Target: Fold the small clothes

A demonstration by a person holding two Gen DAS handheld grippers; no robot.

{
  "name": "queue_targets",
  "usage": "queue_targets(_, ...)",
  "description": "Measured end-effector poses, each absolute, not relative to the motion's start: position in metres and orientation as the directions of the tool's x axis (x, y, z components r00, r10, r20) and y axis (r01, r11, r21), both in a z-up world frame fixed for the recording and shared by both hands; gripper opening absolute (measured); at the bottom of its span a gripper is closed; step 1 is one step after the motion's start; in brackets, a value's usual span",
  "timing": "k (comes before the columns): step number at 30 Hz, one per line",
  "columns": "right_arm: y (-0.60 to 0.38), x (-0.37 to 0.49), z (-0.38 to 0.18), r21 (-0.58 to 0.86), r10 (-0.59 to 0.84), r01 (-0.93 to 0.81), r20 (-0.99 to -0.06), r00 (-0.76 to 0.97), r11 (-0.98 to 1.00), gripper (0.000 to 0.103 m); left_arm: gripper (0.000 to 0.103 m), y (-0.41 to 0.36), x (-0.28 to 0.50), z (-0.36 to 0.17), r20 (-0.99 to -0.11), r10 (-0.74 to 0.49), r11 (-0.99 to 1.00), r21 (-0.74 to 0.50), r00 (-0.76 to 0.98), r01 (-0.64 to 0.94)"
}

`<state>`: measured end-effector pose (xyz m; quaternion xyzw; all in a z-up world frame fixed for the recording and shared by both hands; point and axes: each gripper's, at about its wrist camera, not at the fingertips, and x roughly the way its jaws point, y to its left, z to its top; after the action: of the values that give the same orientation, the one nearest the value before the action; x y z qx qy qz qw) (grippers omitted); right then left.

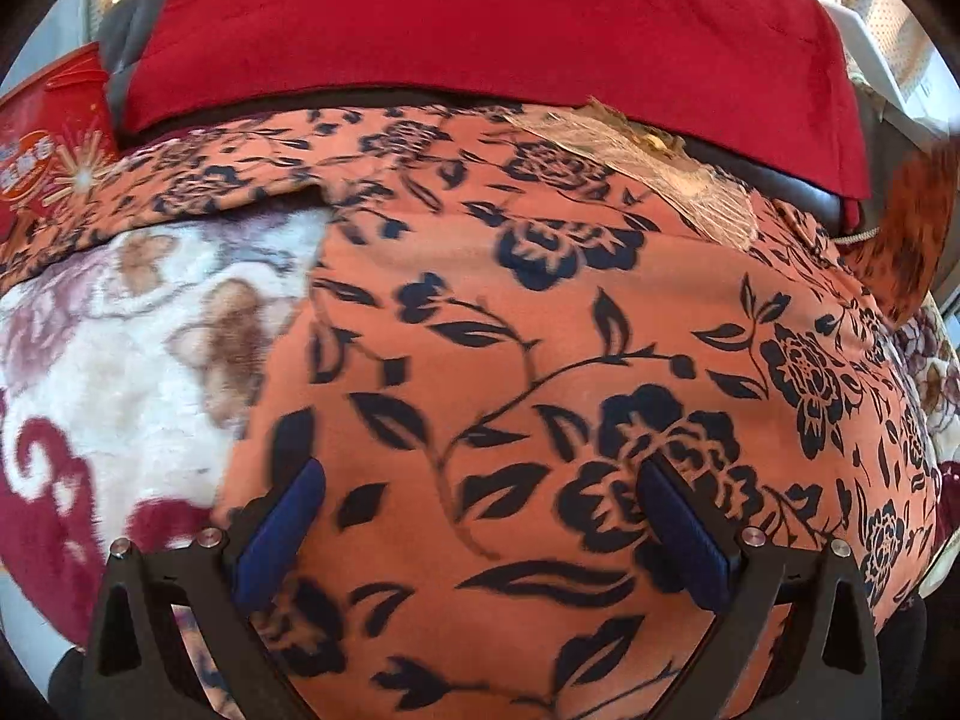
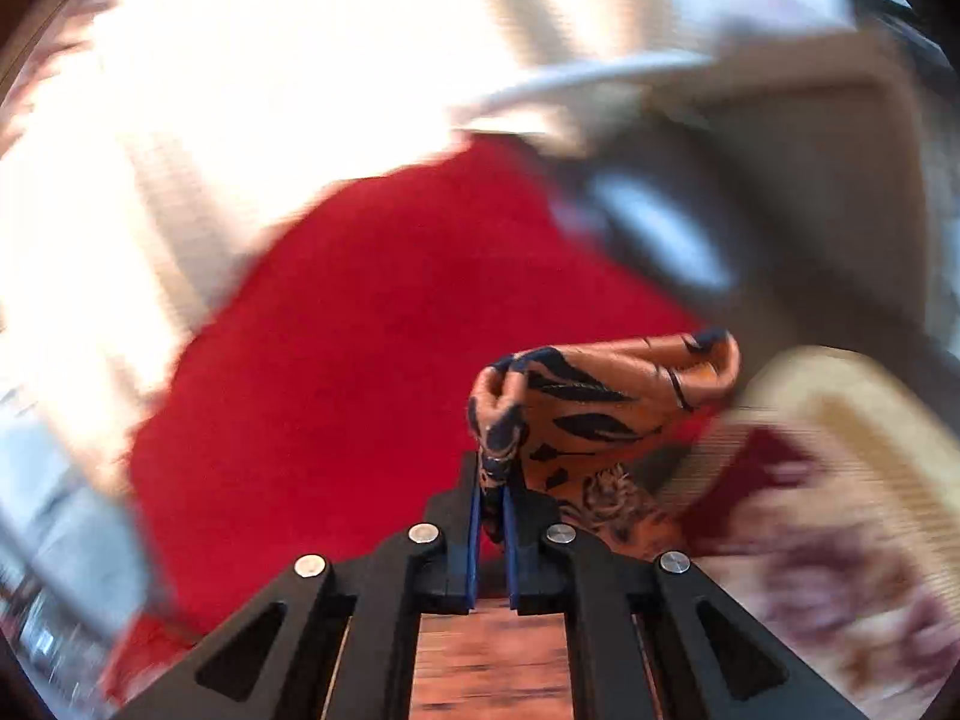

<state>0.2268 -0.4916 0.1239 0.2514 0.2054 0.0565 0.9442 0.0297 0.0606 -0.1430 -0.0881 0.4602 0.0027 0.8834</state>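
Fold barely begun: floral garment (image 1: 540,360) mostly spread flat. Right gripper (image 2: 491,495) pinched its edge; left gripper (image 1: 480,510) wide apart, empty.

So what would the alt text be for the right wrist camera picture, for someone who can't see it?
The right gripper is shut on a bunched corner of an orange cloth with dark blue flowers, held up in front of the camera. Behind it lies a red blanket, with a pale floral blanket at the right. The background is heavily motion-blurred.
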Motion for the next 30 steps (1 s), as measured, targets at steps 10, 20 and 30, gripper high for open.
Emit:
queue_targets(10, -0.207, 0.231, 0.037, 0.564, 0.590, -0.316, -0.407, 0.697, 0.763, 0.093, 0.103, 0.135, -0.008, -0.117, -0.764, -0.017, 0.949, -0.216, 0.645, -0.231)
queue_targets(20, -0.283, 0.187, -0.088, 0.551, 0.502, -0.137, -0.593, 0.629, 0.823, 0.092, 0.103, 0.130, 0.066, -0.079, -0.700, -0.170, 0.928, -0.351, 0.694, -0.127)
queue_targets(30, -0.339, 0.174, -0.127, 0.586, 0.490, -0.079, -0.587, 0.644, 0.806, 0.092, 0.083, 0.114, 0.203, -0.134, -0.766, -0.390, 0.728, -0.596, 0.511, -0.338)
